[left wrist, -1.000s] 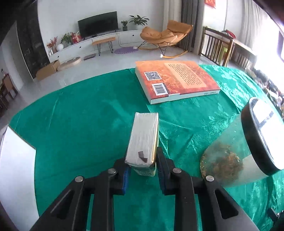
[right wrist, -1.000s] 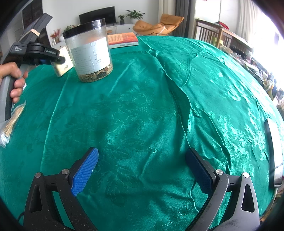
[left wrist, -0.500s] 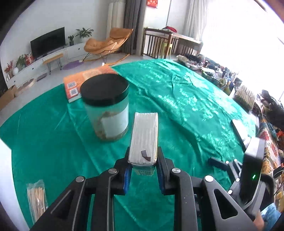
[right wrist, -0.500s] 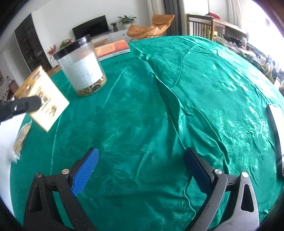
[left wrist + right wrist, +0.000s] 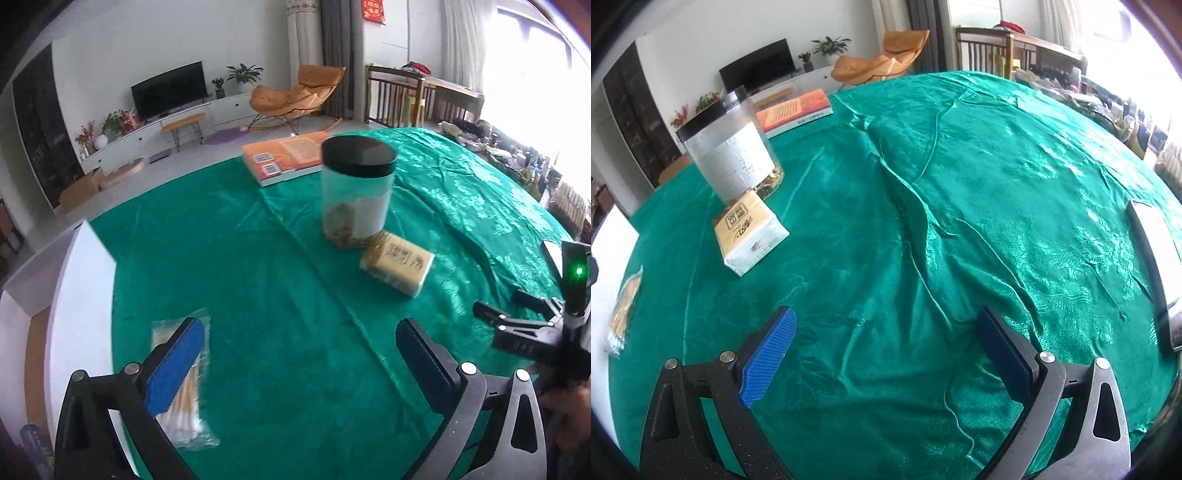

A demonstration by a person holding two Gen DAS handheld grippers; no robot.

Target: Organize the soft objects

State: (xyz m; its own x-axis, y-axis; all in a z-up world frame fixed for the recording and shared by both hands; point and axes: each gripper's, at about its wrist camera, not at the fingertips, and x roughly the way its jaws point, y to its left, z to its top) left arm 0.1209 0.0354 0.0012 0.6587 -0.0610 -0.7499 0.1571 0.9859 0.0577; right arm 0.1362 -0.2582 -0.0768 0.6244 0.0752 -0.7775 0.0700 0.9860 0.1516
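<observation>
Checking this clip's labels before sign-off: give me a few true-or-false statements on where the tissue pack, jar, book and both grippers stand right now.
1. The left gripper is open and holds nothing. True.
2. The tissue pack lies flat on the green cloth beside the jar. True.
3. The jar has no lid. False: a black lid closes it.
4. The right gripper is clamped on the book. False: it is open, and the book lies far beyond the jar.

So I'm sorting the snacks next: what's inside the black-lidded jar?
The jar holds a low layer of brownish-yellow bits at the bottom; what they are can't be told. A white label covers much of its wall, hiding whatever lies behind it. The tissue pack lies just in front.
</observation>
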